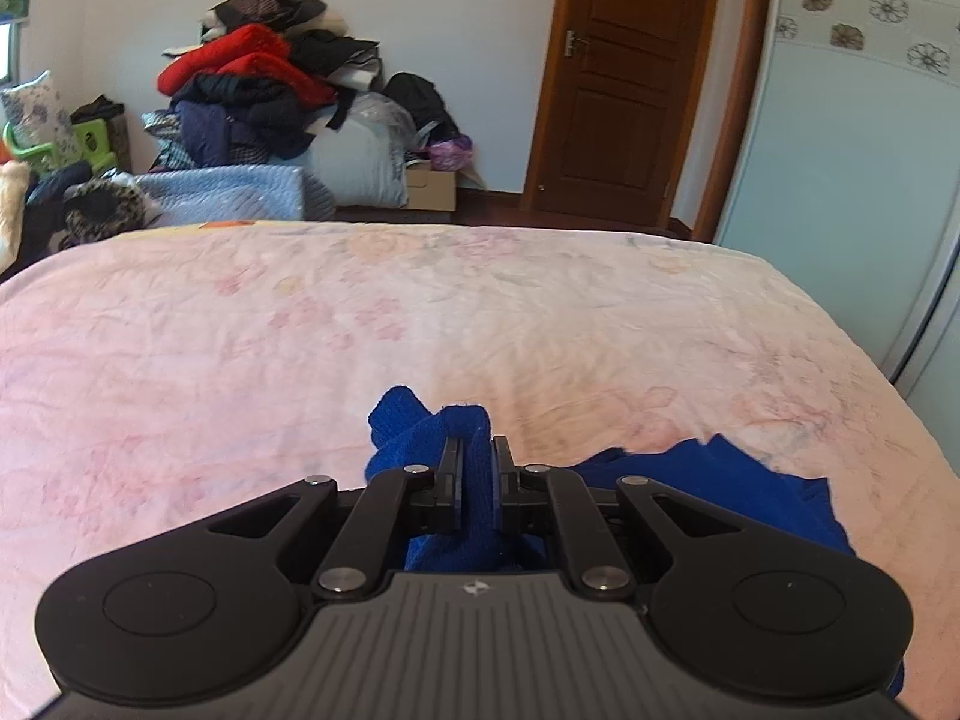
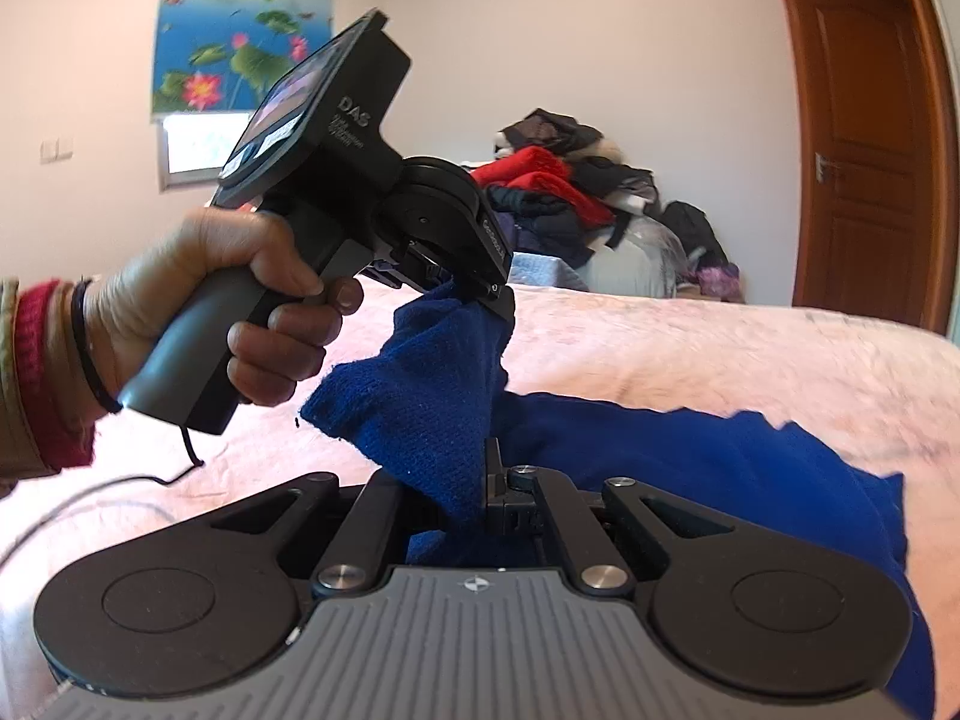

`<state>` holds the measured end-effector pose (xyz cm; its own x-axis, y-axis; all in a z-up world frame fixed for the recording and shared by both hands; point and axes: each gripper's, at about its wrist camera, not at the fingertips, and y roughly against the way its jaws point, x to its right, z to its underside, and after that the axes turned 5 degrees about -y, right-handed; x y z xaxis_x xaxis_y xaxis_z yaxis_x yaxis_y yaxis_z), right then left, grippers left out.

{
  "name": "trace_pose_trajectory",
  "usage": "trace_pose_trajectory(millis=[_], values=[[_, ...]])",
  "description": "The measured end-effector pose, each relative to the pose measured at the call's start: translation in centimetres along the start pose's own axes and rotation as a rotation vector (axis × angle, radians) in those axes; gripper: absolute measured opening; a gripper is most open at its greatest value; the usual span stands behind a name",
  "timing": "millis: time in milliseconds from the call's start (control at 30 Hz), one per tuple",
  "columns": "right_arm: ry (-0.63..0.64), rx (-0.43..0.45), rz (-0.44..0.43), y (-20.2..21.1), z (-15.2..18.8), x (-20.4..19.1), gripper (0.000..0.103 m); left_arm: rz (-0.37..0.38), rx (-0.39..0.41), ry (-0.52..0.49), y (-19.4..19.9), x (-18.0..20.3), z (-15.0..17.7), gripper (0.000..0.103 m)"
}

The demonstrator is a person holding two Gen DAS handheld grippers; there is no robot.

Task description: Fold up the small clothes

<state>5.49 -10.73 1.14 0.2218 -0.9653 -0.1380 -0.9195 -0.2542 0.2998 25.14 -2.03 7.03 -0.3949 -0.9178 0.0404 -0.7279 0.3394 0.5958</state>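
A blue knit garment (image 1: 714,480) lies partly on the pink bed sheet (image 1: 420,312), and both grippers hold part of it up. My left gripper (image 1: 477,450) is shut on a bunched fold of the blue knit, which pokes up past its fingertips. In the right wrist view my right gripper (image 2: 474,468) is shut on another part of the garment (image 2: 420,396); cloth hides its left finger. The left gripper (image 2: 487,295) shows there too, held in a person's hand (image 2: 240,300), just above and ahead. A short span of knit hangs between the two grips. The rest trails right over the sheet.
The bed's far edge (image 1: 480,228) runs across the view. Beyond it stands a heap of clothes (image 1: 258,84), with a cardboard box (image 1: 429,189) and a wooden door (image 1: 624,78). A pale wardrobe (image 1: 852,180) is on the right. A black cable (image 2: 90,492) trails over the sheet.
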Motion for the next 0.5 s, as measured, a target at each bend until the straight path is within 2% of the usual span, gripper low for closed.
trace_pose_trajectory(millis=[233,500], values=[[-0.132,-0.008,0.003,1.8,-0.7,4.0,0.005,0.042,0.015,-0.043,-0.4,4.0,-1.1,0.008],[-0.238,-0.010,0.029,3.4,0.7,6.9,0.005,0.089,0.017,-0.085,-1.6,8.7,-1.8,0.006]])
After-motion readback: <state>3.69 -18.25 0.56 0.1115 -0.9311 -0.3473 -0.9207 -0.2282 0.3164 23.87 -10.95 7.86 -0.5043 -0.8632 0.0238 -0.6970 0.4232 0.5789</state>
